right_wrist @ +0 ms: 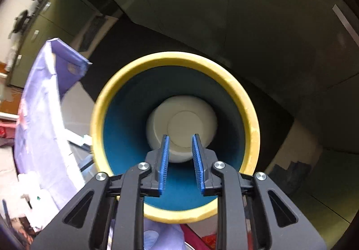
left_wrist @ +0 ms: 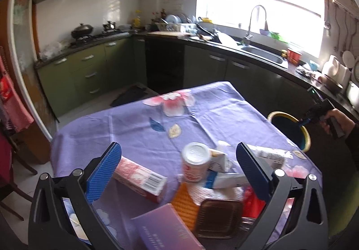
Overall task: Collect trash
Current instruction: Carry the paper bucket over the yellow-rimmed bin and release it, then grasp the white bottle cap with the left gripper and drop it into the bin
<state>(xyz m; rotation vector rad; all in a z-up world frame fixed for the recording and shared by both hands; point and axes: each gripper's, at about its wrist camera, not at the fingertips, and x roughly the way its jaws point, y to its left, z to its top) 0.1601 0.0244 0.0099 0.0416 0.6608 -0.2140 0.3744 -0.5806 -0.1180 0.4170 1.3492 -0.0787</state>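
Right wrist view: the right claw (right_wrist: pixel 180 149), fingers partly apart and empty, points down into the bin (right_wrist: pixel 252 129) beside the worktop (left_wrist: pixel 134 124), a white cup (right_wrist: pixel 181 124) at its bottom. The left claw (left_wrist: pixel 177 169), wide open, hangs over the can (left_wrist: pixel 195 162) and cartons near the worktop's near edge, probably choosing its next piece.
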